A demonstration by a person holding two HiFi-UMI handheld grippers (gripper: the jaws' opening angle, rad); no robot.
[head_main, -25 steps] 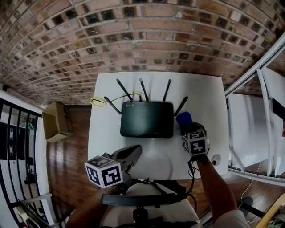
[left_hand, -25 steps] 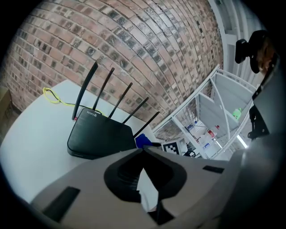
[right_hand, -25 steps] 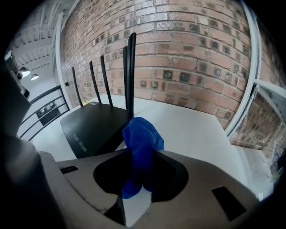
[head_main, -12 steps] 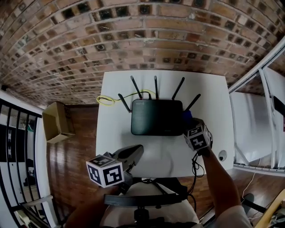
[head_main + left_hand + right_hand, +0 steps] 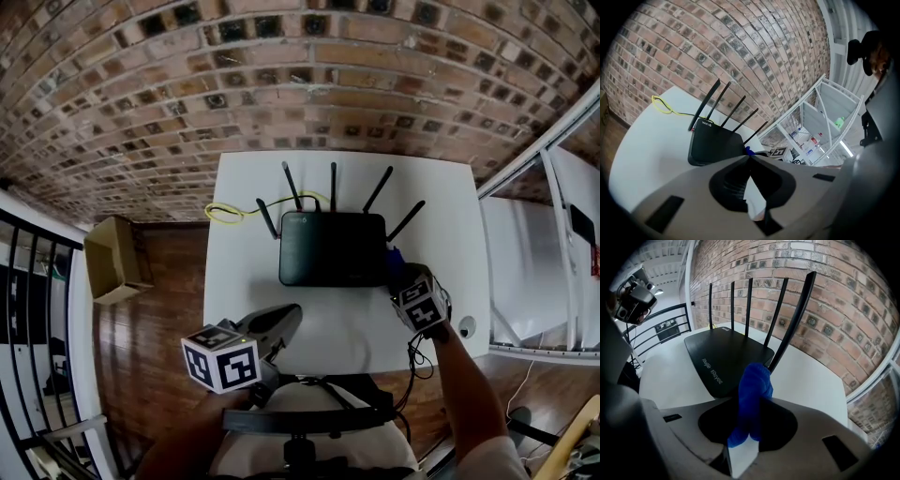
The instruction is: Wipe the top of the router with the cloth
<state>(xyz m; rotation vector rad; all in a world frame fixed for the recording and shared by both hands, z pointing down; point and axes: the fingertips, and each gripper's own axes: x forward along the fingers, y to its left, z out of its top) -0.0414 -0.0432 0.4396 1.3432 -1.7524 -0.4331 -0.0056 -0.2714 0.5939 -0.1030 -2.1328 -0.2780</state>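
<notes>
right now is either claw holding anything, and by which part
The right claw is shut on a bunched fold of the blue cloth, which pokes past its tips. The left claw holds nothing.

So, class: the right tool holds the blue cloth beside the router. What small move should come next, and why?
Probably lift the right tool slightly and carry it left over the router, then lower the cloth onto the top. The cloth is already gripped, but it appears to sit at the router's right edge rather than on its top.
</notes>
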